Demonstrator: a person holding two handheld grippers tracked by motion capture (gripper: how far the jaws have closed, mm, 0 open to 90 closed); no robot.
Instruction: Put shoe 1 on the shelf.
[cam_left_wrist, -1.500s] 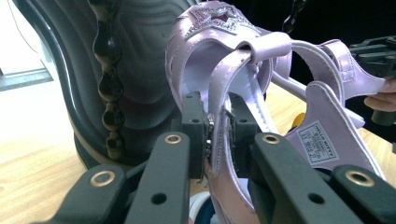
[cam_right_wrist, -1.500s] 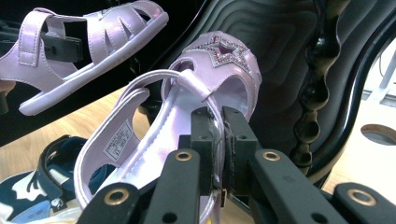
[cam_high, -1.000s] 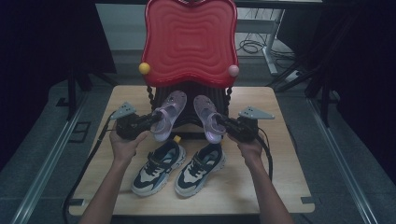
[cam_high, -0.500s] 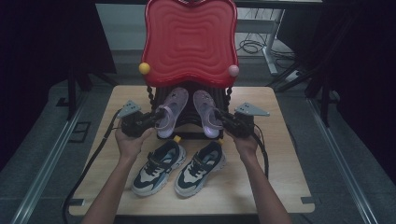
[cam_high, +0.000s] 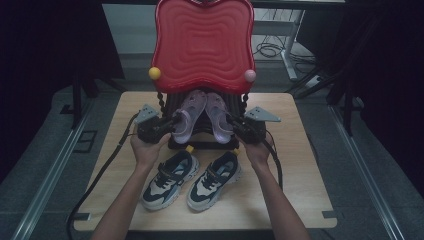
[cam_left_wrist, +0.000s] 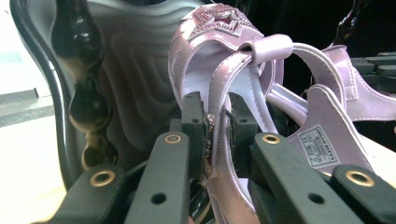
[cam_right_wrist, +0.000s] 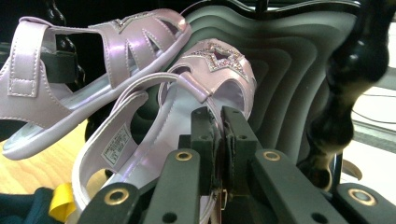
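Navy-and-cream was the pair of children's trainers (cam_high: 192, 179) nearest the person, side by side on the light wooden table (cam_high: 300, 170), toes pointing away and to the right. Just beyond them sat the two hands. The left hand (cam_high: 146, 151) held the left gripper (cam_high: 175, 121); the right hand (cam_high: 256, 151) held the right gripper (cam_high: 233, 123). Black cables trailed from both toward the near edge.

In the left gripper view the jaws were clamped on a side strap of the left lilac patent sandal with a glittered star on its toe (cam_left_wrist: 224, 70); the strap ran between the pads. In the right gripper view the jaws were likewise closed on the side edge of the right lilac sandal (cam_right_wrist: 205, 79), its size label visible on the insole.

In the high view both sandals (cam_high: 205, 114) lay together, heels toward the person, toes tucked under the red ribbed plastic panel with a wavy outline (cam_high: 202, 45). They lay at the dark base between two black twisted posts (cam_high: 162, 102); whether the soles rested on it was hard to tell in the shadow.

Farther off, a yellow ball (cam_high: 154, 73) and a pink ball (cam_high: 249, 75) sat at the panel's lower corners.
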